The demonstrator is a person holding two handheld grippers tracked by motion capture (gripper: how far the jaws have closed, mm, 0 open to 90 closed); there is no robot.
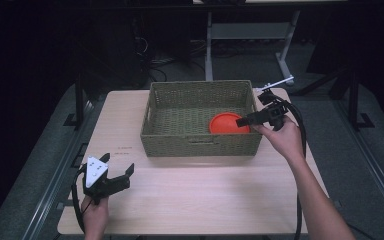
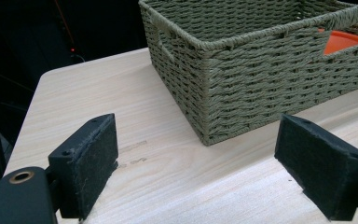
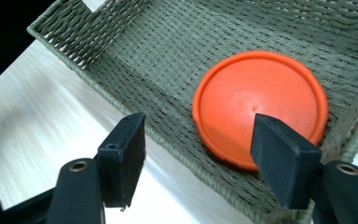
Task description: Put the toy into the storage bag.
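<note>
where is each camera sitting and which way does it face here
High view: above the person's side of the table, looking forward and down; both forearms, the left gripper and right gripper show.
Left gripper view: low over the table, facing the basket corner; its own open jaws show.
Right gripper view: above the basket's rim, looking down at the orange disc; its own open jaws show.
Shared: all three show the basket, with the orange disc inside.

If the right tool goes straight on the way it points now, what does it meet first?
Probably the orange disc lying in the woven basket. The open right tool hangs above the basket's near rim and aims down at it; depth is unclear.
</note>
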